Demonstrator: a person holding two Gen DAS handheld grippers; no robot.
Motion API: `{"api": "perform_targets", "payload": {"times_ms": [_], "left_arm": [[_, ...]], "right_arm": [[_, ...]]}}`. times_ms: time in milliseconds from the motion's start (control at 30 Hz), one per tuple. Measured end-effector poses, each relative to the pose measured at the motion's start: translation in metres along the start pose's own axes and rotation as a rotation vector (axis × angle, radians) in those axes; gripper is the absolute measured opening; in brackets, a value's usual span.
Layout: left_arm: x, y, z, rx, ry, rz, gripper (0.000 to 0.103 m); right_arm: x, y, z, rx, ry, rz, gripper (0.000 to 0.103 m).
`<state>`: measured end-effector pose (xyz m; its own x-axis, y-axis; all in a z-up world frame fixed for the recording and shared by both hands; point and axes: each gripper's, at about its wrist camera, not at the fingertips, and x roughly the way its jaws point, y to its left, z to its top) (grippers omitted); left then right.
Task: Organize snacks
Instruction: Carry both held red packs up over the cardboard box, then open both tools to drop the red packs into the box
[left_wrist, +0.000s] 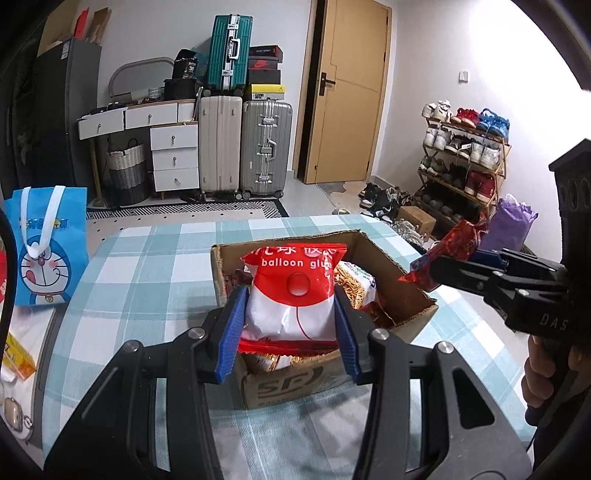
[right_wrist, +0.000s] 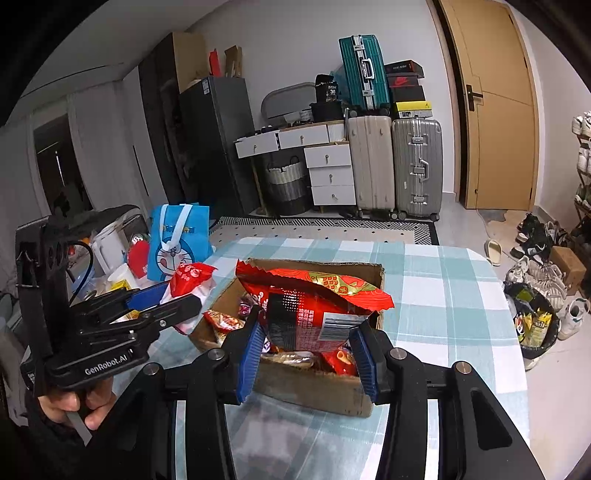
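- The table (left_wrist: 155, 258), under a blue-and-white check cloth, fills the near half of both views.
- An open cardboard box (left_wrist: 388, 258) sits on the middle of the table, with snack packets (right_wrist: 225, 321) lying loose inside it.
- A blue cartoon bag (left_wrist: 44, 251) stands at the table's left edge, well apart from the box.
- The left gripper (left_wrist: 290, 332) hangs over the near side of the box, its blue pads clamped on the sides of a red-and-white pouch (left_wrist: 295, 291). The pouch stands upright above the box's contents, and its print reads "balloon glue".
- The right gripper (right_wrist: 308, 354) hangs over the box's near wall, its fingers pressed on both sides of a red foil bag (right_wrist: 314, 295). In the right wrist view the bag stands upright, back panel and barcode facing the camera, its crimped top edge level with the far rim of the box.
- In the left wrist view that red bag shows at the right, above the box's right corner.
- Each gripper's handle sits in one of the person's hands (right_wrist: 74, 402).
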<state>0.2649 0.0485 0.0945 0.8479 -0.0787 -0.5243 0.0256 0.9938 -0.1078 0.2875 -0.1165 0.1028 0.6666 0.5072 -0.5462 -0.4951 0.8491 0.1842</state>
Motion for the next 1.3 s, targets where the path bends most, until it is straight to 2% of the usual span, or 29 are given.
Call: {"api": "perform_targets", "payload": {"times_ms": [533, 1033, 1300], "left_arm": [[0.071, -0.019, 0.002, 0.030, 0.054, 0.024, 0.043], [0.109, -0.025, -0.004, 0.063, 0.084, 0.031, 0.042], [0.131, -0.022, -0.008, 0.050, 0.110, 0.029, 0.043]], "right_arm": [[0.054, -0.008, 0.010, -0.024, 0.090, -0.030, 0.045], [0.090, -0.016, 0.002, -0.051, 0.187, -0.051, 0.045], [0.101, -0.021, 0.004, -0.050, 0.198, -0.052, 0.045]]}}
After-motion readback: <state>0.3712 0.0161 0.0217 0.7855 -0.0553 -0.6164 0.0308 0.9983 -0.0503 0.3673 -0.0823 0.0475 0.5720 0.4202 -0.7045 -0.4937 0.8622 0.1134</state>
